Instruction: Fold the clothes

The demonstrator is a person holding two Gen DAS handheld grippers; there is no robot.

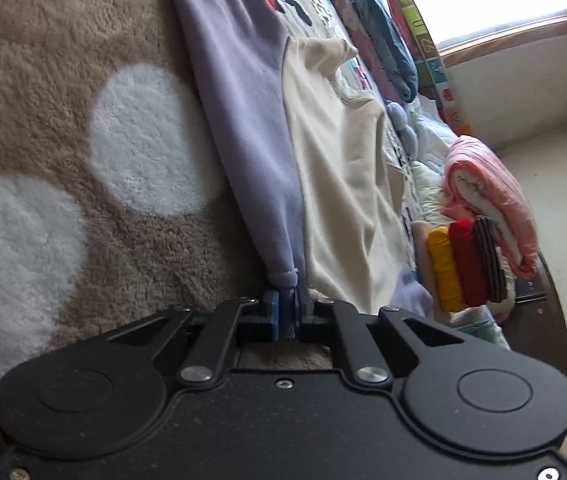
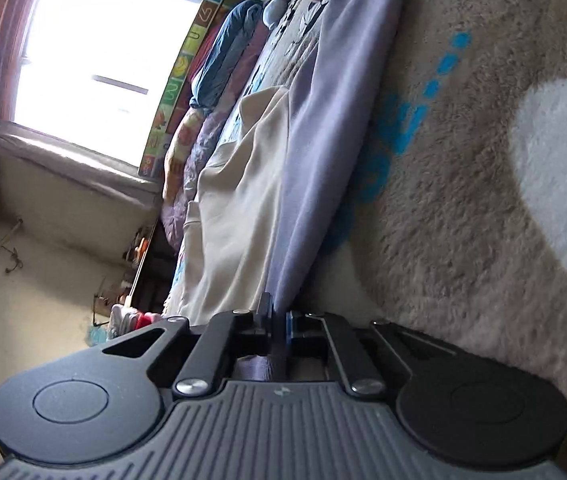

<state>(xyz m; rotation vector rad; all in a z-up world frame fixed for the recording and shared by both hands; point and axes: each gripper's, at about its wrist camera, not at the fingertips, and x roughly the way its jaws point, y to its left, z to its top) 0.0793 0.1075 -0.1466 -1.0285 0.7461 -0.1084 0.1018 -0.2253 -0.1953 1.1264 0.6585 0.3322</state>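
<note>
Lavender garment (image 1: 239, 128) edge pinched by left gripper (image 1: 288, 312), right gripper (image 2: 279, 328)

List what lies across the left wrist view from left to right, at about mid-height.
Beige fleece blanket with white patches → lavender garment, pinched by the left gripper → cream garment → pink bundle in plastic → pale wall.

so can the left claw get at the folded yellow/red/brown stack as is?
Probably not as is. The left claw is shut on the lavender garment hem, so it would have to let go first. The stack lies ahead to its right, past the cream garment; nothing tall stands between them.
</note>
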